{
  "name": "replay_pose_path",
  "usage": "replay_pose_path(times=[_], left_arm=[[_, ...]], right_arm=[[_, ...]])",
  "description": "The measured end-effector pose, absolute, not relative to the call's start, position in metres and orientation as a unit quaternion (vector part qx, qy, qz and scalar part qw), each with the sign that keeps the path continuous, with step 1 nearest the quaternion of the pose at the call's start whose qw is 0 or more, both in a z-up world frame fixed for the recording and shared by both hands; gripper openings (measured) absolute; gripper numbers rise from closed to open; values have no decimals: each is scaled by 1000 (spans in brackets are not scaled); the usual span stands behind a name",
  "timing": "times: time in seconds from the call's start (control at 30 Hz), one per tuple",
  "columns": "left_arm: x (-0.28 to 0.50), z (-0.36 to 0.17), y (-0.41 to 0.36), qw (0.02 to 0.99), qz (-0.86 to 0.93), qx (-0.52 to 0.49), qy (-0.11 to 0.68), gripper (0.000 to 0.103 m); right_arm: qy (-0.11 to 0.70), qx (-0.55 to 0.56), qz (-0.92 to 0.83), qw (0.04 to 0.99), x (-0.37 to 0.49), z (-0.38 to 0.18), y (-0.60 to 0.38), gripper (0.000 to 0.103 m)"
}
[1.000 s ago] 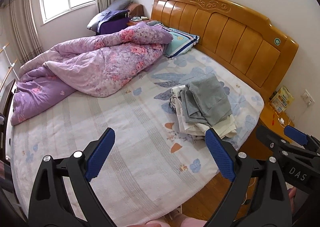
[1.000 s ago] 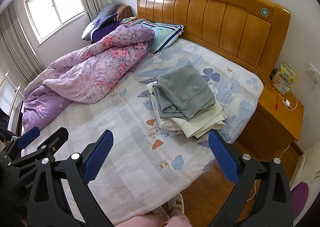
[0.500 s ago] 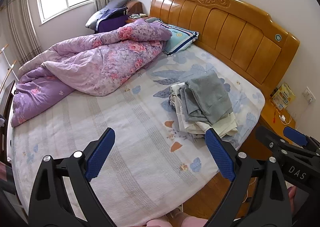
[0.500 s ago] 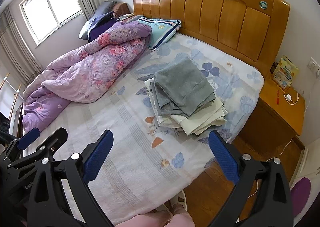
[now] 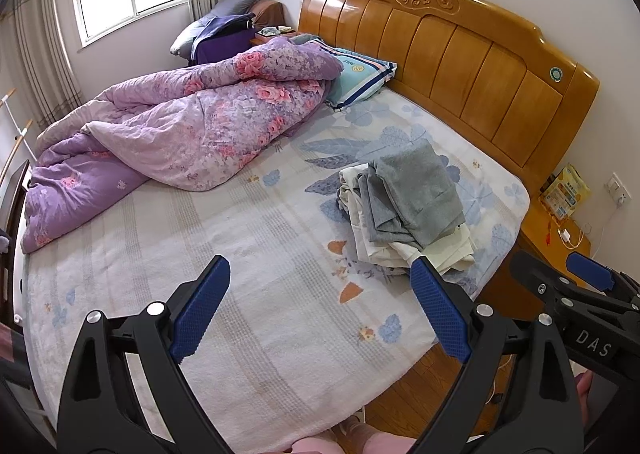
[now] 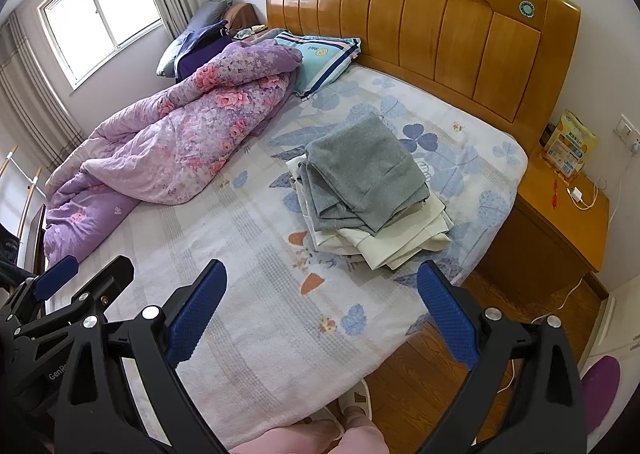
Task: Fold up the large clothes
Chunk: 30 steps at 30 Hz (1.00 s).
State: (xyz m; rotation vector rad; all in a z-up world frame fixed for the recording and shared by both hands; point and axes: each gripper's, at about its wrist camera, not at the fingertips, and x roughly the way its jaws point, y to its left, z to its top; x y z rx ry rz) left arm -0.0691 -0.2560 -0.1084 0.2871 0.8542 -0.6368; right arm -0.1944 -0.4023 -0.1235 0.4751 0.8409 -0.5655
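Observation:
A pile of clothes lies on the bed's right side, a grey garment on top of cream ones. My left gripper is open and empty, held above the bed's near edge, well short of the pile. My right gripper is open and empty too, also above the near edge. Each gripper shows at the side of the other's view: the right one in the left wrist view, the left one in the right wrist view.
A purple floral quilt is heaped on the bed's left half. A striped pillow lies by the wooden headboard. A nightstand with a charger stands at right. The person's feet are on the wood floor.
Both views have pulled back and tilted slightly; the bed and clothes pile sit a little farther off. Both grippers stay open and empty.

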Motion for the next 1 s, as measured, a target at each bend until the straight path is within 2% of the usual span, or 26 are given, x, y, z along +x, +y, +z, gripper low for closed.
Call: replay_pose_path(times=[1.0], left_arm=[[-65, -116, -254, 844, -307, 135, 419, 92]], right_arm=[[414, 218, -259, 845, -178, -133, -415, 93]])
